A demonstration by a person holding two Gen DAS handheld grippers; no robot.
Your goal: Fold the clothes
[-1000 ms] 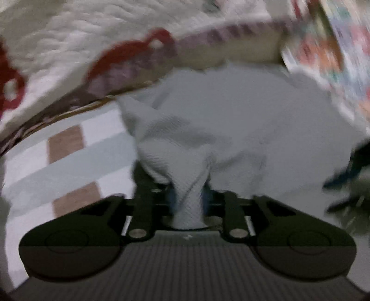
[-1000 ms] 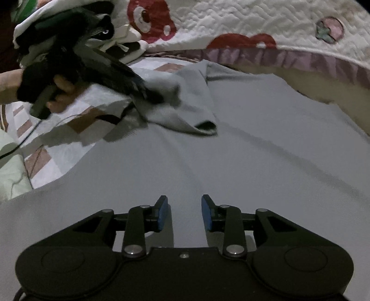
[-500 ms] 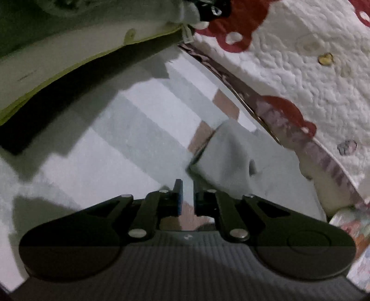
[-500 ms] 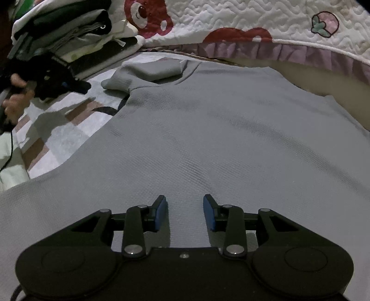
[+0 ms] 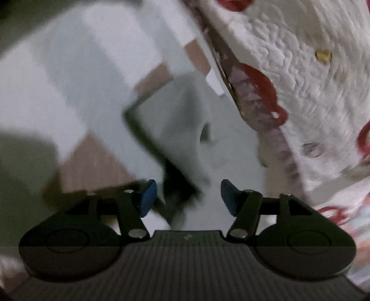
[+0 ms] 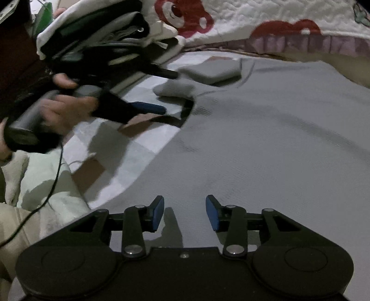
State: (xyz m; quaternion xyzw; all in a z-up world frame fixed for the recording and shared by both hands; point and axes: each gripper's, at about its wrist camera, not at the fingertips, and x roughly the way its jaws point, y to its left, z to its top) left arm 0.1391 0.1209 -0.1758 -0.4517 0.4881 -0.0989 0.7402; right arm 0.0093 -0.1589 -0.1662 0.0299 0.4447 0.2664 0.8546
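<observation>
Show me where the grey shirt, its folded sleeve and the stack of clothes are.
Grey shirt [image 6: 266,139], right wrist view, on the middle of its body.
Sleeve [image 6: 210,71], right wrist view, on its folded-over flat part.
Stack of clothes [image 6: 92,37], right wrist view, on the pile's side.

One grey shirt [image 6: 266,143], one quilt [image 6: 266,14], two tools.

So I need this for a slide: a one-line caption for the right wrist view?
Open right tongs hover over the spread grey shirt while the open left tongs approach its sleeve.
</observation>
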